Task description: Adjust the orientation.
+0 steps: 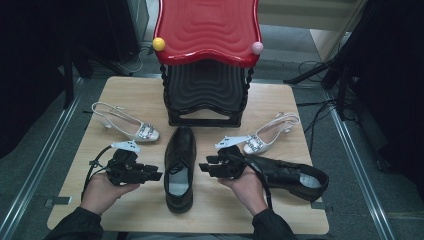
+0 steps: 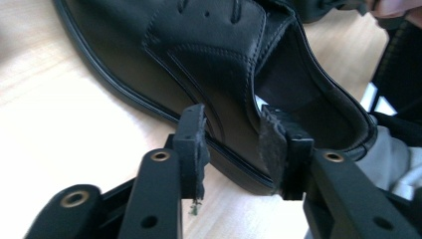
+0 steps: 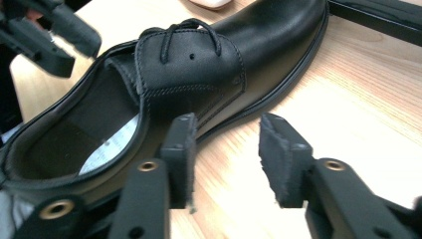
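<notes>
A: Left gripper (image 1: 150, 176) sat half-open astride the black shoe's (image 1: 180, 167) side wall, pads not pressing.

B: Right gripper (image 1: 206, 167) gaped empty beside that shoe at table centre. Closing unevenly could have twisted it.

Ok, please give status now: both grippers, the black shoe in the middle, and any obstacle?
Left gripper open, shoe's side wall between jaws. Right gripper open beside it, empty. Black shoe flat on table. No obstacle between them.
</notes>
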The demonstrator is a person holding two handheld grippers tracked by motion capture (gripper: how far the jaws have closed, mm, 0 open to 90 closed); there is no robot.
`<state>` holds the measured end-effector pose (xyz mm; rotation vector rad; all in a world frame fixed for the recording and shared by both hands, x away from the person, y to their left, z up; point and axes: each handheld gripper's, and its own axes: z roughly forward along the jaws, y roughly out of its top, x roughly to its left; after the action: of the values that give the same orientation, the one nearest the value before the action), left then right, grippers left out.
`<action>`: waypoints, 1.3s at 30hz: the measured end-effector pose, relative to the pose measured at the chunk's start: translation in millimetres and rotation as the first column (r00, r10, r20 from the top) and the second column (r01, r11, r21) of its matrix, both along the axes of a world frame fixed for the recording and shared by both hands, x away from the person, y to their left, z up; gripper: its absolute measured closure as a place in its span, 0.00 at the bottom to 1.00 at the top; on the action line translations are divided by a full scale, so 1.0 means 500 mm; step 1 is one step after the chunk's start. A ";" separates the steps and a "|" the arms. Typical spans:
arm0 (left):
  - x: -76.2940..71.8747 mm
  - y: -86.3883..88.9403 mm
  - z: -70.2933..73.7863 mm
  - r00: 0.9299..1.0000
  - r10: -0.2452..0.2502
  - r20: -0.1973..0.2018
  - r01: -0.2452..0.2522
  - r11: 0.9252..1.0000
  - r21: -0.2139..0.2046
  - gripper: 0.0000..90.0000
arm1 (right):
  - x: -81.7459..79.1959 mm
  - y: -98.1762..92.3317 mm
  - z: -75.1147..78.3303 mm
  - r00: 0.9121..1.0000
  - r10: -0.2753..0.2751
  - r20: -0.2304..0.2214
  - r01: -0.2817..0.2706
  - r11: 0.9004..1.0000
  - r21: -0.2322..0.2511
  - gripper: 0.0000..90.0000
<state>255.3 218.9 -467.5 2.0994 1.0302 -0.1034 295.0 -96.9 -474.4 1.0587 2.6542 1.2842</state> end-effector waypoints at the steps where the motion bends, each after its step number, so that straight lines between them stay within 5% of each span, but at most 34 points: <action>1: 0.000 -0.002 0.002 1.000 0.003 0.007 -0.003 1.000 0.007 0.65 | -0.001 -0.005 0.001 1.000 0.008 -0.006 -0.008 1.000 0.005 0.62; 6: 0.009 -0.007 0.009 1.000 -0.012 0.005 0.011 1.000 0.011 0.55 | -0.018 -0.024 0.005 0.998 0.055 0.004 -0.055 0.998 -0.008 0.58; 12: 0.019 -0.002 0.006 0.999 -0.038 -0.005 0.038 0.999 -0.011 0.54 | -0.036 -0.049 0.015 0.995 0.093 0.018 -0.093 0.995 -0.038 0.56; 20: 0.026 0.000 0.005 0.999 -0.046 -0.012 0.046 0.999 0.004 0.51 | -0.039 -0.083 0.033 0.999 0.054 0.007 -0.054 0.999 -0.010 0.59; 39: 0.038 -0.015 0.012 0.998 -0.055 -0.003 0.055 0.998 0.011 0.42 | -0.057 -0.184 0.047 0.999 0.016 0.027 -0.015 0.999 -0.052 0.55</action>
<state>274.1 211.2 -461.6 2.1390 0.9764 -0.1276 266.3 -188.9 -451.0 1.0087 2.6648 1.2165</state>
